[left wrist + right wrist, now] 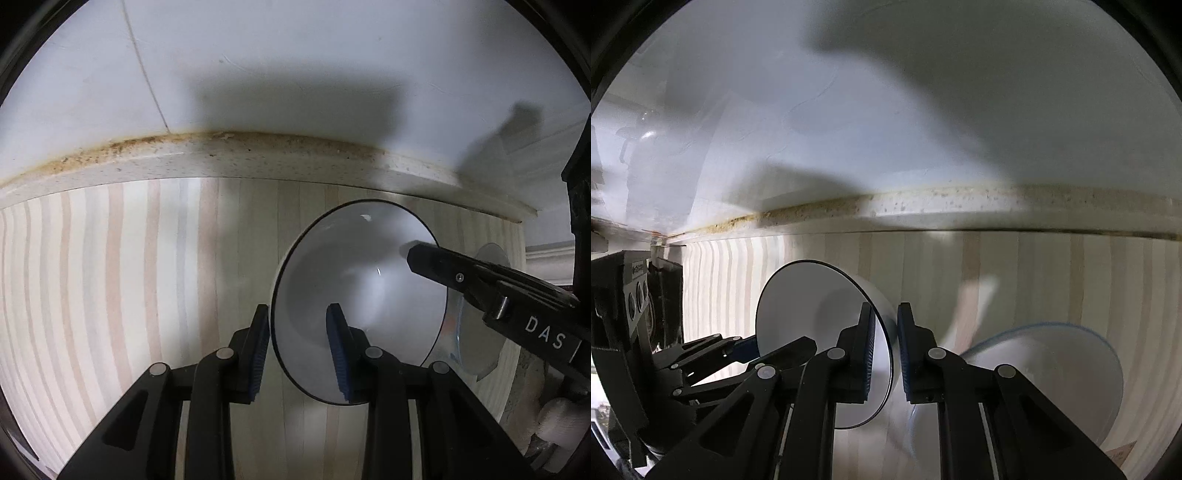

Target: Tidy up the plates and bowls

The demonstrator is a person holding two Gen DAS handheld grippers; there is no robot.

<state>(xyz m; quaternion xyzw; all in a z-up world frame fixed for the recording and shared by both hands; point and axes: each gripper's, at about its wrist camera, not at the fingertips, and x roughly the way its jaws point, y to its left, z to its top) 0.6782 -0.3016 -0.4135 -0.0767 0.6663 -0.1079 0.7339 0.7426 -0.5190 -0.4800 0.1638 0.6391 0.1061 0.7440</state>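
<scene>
- White bowl [358, 295] with a thin dark rim, mouth up on the striped wooden desk [110, 277], toward the far edge by the pale wall [295, 55].
- Left claw [299, 350] astride the bowl's left rim: one blue pad outside the wall, the other inside the basin. A gap shows between the pads; cannot tell whether both press on the rim.
- Right claw [886, 350] clenched on the opposite, right rim, with the dark edge pinched in the narrow slot between its pads.
- Deciding relation: bowl directly between the two claws, one grip on each side, so the line from grip to grip crosses the bowl left to right. Round in outline, so no long axis to mind.
- Neither hand nearer; both already at the rim.
- Clear bowl [1052, 369] with a bluish rim just to the right of the white one, beyond the right claw; touching or apart, cannot tell.
- Probably a two-handed lift next; should call for an even rise on both sides to keep the bowl level, and clearance from the clear bowl beside the right grip.
</scene>
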